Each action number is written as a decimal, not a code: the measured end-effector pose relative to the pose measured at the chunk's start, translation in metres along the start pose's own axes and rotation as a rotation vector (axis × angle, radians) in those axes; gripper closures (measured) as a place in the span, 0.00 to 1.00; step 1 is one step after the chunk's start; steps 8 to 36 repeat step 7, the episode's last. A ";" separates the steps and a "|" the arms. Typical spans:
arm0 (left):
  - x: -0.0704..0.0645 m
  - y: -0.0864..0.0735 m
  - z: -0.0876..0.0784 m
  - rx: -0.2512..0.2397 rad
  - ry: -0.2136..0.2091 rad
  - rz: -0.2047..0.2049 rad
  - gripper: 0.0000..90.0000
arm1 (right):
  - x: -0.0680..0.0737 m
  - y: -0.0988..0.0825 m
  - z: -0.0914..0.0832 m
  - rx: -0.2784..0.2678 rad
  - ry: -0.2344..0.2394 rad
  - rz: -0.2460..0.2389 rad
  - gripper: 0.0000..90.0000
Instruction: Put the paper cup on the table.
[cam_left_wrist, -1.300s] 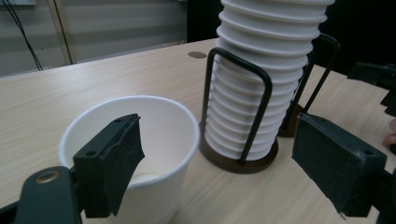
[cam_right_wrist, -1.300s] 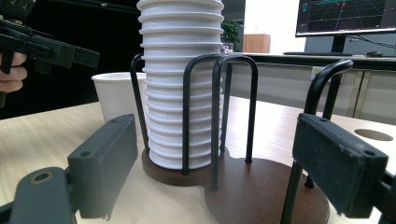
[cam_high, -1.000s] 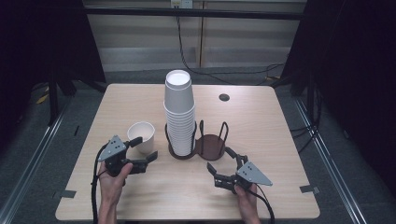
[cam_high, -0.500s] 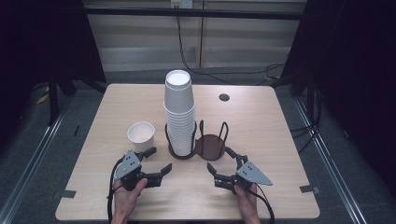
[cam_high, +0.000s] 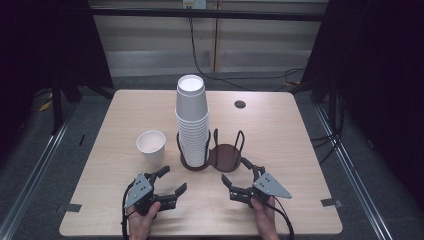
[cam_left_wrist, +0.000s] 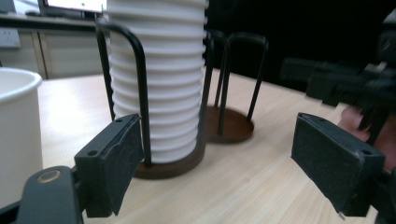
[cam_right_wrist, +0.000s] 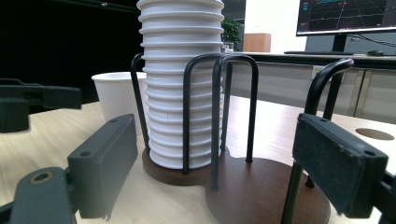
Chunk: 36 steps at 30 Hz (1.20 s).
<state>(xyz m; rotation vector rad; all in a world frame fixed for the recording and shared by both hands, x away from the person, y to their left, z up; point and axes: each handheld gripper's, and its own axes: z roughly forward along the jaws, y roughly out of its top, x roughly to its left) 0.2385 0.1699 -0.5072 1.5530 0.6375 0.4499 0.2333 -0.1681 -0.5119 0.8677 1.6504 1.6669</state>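
Table (cam_high: 300, 145): light wood. Cup stack (cam_high: 191, 120): white, ribbed, upright in the dark two-ring holder (cam_high: 212, 156). Single cup (cam_high: 151, 146): left of the holder. Left gripper (cam_high: 169, 183) has withdrawn from that cup, open and empty; right gripper (cam_high: 237, 174) unchanged, open.

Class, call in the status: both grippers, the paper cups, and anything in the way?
Left gripper open, right gripper open, both empty, low over table. Single white paper cup upright, beside tall white cup stack in dark wire holder. Nothing in the way.

Both hands rest low, the left tool (cam_high: 170, 182) and right tool (cam_high: 236, 174) each with jaws spread wide.
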 end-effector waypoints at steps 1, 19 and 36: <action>-0.003 -0.001 -0.001 -0.019 0.012 0.017 0.18 | 0.000 0.000 0.000 0.000 -0.001 -0.001 0.15; -0.005 -0.004 -0.008 -0.092 0.001 0.085 0.18 | 0.000 0.000 0.001 0.009 -0.020 0.006 0.15; -0.005 -0.004 -0.008 -0.092 0.001 0.085 0.18 | 0.000 0.000 0.001 0.009 -0.020 0.006 0.15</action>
